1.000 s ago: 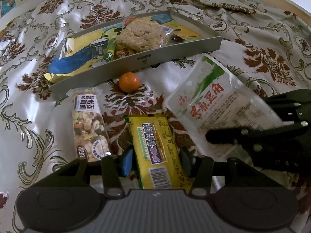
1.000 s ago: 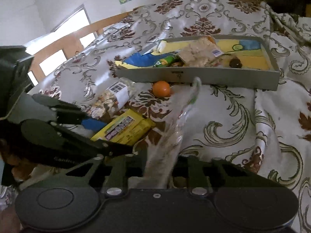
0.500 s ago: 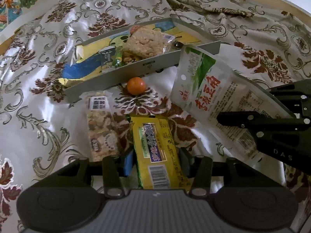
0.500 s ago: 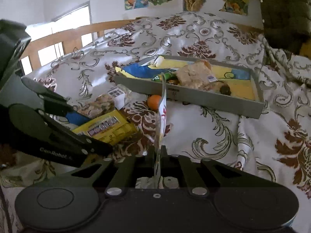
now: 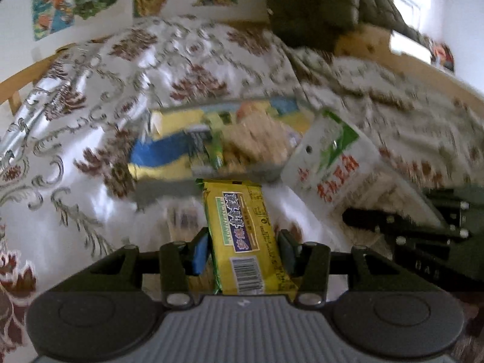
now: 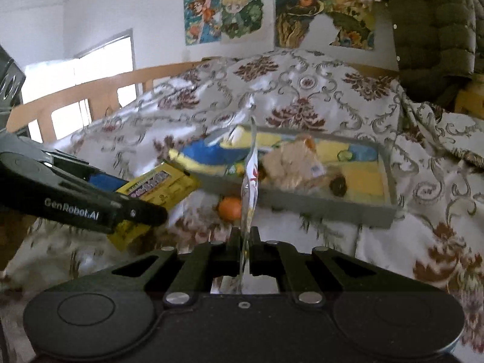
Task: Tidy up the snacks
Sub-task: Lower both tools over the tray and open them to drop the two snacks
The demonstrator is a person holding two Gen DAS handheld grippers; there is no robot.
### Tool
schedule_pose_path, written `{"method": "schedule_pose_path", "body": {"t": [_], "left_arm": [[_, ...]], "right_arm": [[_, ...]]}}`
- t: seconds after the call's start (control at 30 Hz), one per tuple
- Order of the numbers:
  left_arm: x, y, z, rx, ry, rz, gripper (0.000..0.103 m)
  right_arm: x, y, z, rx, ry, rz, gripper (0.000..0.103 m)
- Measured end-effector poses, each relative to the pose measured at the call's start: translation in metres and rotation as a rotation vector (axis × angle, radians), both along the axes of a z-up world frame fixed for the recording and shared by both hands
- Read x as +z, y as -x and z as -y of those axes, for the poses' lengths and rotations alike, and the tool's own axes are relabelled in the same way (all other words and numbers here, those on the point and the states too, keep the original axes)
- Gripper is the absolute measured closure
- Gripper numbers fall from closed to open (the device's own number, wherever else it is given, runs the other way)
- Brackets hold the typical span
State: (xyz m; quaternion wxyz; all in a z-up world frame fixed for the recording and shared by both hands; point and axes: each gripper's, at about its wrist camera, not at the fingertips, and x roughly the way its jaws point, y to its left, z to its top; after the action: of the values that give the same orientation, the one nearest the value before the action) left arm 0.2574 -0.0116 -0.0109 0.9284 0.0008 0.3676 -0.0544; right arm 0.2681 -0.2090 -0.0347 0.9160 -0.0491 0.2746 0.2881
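Note:
My left gripper [image 5: 243, 251] is shut on a yellow snack pack [image 5: 245, 233] with a purple label, held above the bedspread. In the right wrist view the same pack [image 6: 160, 184] sticks out beyond the left gripper [image 6: 90, 205]. My right gripper [image 6: 245, 242] is shut on a white-and-green pouch [image 6: 250, 178], seen edge-on and upright. The left wrist view shows that pouch [image 5: 332, 163] face-on, with the right gripper [image 5: 408, 227] at its lower edge. Beyond both lies a grey tray [image 6: 317, 208] holding a rice cracker pack [image 6: 293, 163] and other snacks.
A small orange [image 6: 230, 208] lies on the patterned bedspread [image 6: 302, 90] just in front of the tray. A wooden bed rail [image 6: 90, 90] runs along the left. A dark green quilted jacket [image 6: 432, 30] hangs at the back right, below posters [image 6: 224, 15].
Both grippers have risen off the bedspread with their packs, and both views tilt up toward the wall. The right jaws closed fully on the pouch, which now stands edge-on.

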Motion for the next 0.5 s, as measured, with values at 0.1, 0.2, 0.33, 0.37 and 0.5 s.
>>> {"method": "schedule_pose_path", "body": {"t": [0.1,0.2,0.33,0.37,0.5], "left_arm": [[0.01,-0.027,-0.011,0.029,0.029,0.029,0.051],[0.015,-0.062,-0.027,0.052,0.056,0.054,0.051],[0.015,-0.109,-0.047,0.083,0.061,0.079,0.051],[0.013,-0.121,-0.051,0.088,0.06,0.083,0.051],[0.001,-0.158,-0.064,0.104,0.072,0.085,0.051]], "right_arm": [[0.012,-0.031,-0.007,-0.001,-0.026,0.005,0.099],[0.022,-0.069,-0.019,-0.002,-0.057,0.007,0.099],[0.026,-0.128,-0.037,-0.01,-0.108,-0.009,0.099],[0.024,-0.141,-0.041,-0.012,-0.117,-0.016,0.099],[0.012,-0.185,-0.058,-0.021,-0.115,-0.049,0.099]]}}
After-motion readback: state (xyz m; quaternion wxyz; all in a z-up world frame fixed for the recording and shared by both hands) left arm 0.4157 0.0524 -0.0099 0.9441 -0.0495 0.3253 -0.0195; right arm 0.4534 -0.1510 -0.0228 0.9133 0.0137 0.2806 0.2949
